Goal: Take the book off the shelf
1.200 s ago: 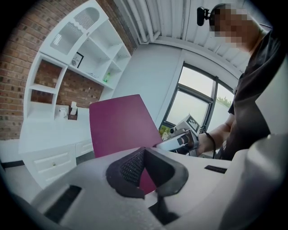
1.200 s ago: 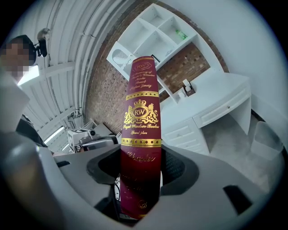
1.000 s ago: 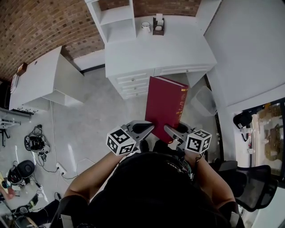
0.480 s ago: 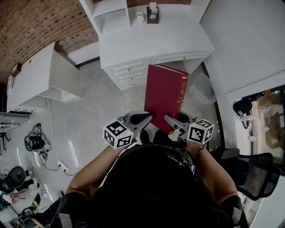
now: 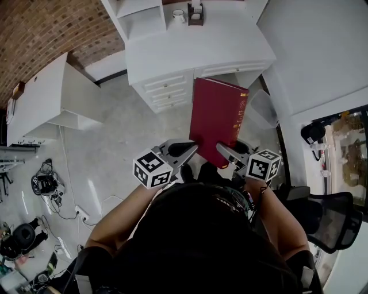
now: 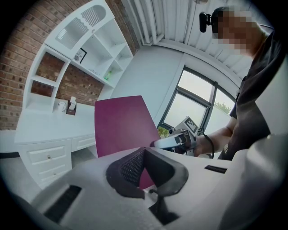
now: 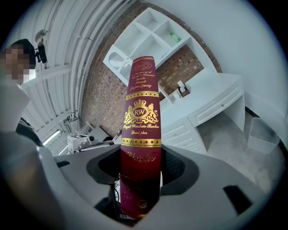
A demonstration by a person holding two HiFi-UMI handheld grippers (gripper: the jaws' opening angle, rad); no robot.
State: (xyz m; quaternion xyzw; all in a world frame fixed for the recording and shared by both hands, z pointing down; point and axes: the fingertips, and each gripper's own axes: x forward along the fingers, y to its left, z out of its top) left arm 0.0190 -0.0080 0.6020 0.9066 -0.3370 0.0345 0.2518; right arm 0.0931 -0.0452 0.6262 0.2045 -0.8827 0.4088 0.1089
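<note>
Right hand-held gripper (image 5: 221, 150) clamps the book (image 5: 217, 118) by its spine, left hand-held gripper (image 5: 191, 148) closed beside it; with the shelf (image 5: 138, 16) well ahead, removal looks done and setting down seems next.

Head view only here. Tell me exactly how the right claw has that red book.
Observer: The right claw is clamped across the book at its spine, low down, with the gold crest above the jaws.
Operator: Now report the left one.
Observer: The left claw looks pinched on the edge of the cover, jaws nearly together.
Operator: Check the shelves too.
Observer: One upper compartment holds a small green item.
</note>
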